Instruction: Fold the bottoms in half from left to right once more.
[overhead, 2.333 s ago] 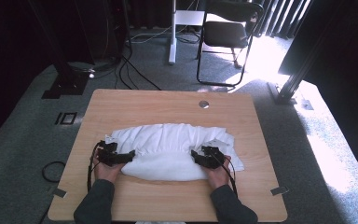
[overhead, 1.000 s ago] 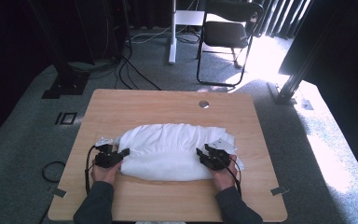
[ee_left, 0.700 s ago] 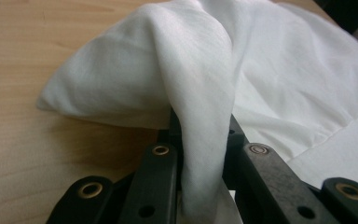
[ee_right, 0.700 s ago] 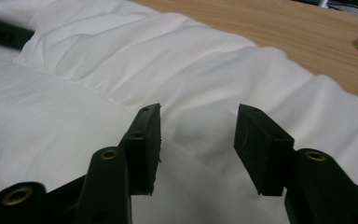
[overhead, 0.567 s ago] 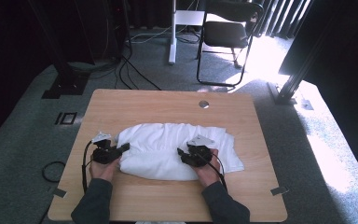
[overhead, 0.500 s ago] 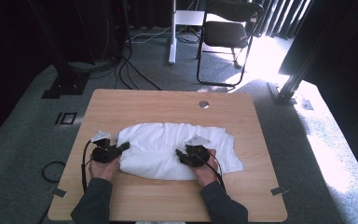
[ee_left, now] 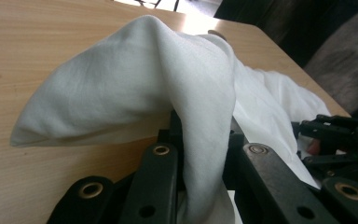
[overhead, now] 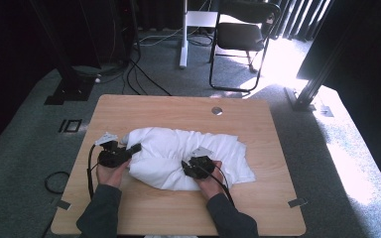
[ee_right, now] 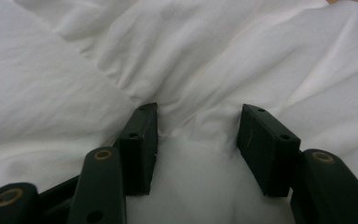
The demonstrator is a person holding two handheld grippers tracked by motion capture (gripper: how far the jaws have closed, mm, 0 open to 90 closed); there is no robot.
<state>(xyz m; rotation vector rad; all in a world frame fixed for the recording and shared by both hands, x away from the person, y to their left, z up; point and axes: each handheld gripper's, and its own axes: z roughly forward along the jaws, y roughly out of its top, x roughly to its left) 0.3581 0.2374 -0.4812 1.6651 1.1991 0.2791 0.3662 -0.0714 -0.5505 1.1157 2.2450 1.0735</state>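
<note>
A crumpled white cloth (overhead: 178,148) lies across the middle of the wooden table (overhead: 178,109). My left gripper (overhead: 135,148) is at the cloth's left end, shut on a pinched fold. In the left gripper view that fold of cloth (ee_left: 121,88) drapes over the black fingers (ee_left: 161,168) and hangs above the tabletop. My right gripper (overhead: 186,167) rests on the cloth's front middle. Its jaws have just been opening. In the right gripper view they stand apart (ee_right: 196,135), with a soft bulge of cloth (ee_right: 74,93) between the pads and unpinched.
A round grommet (overhead: 217,110) sits in the table's far edge. A black chair (overhead: 243,34) and a white pole stand behind the table, with cables on the carpet at the left. The right gripper (ee_left: 340,140) shows at the right edge of the left gripper view.
The right hand has slid left from the cloth's right end to its front middle, and the cloth has bunched up. The left gripper has risen a little with its fold.
</note>
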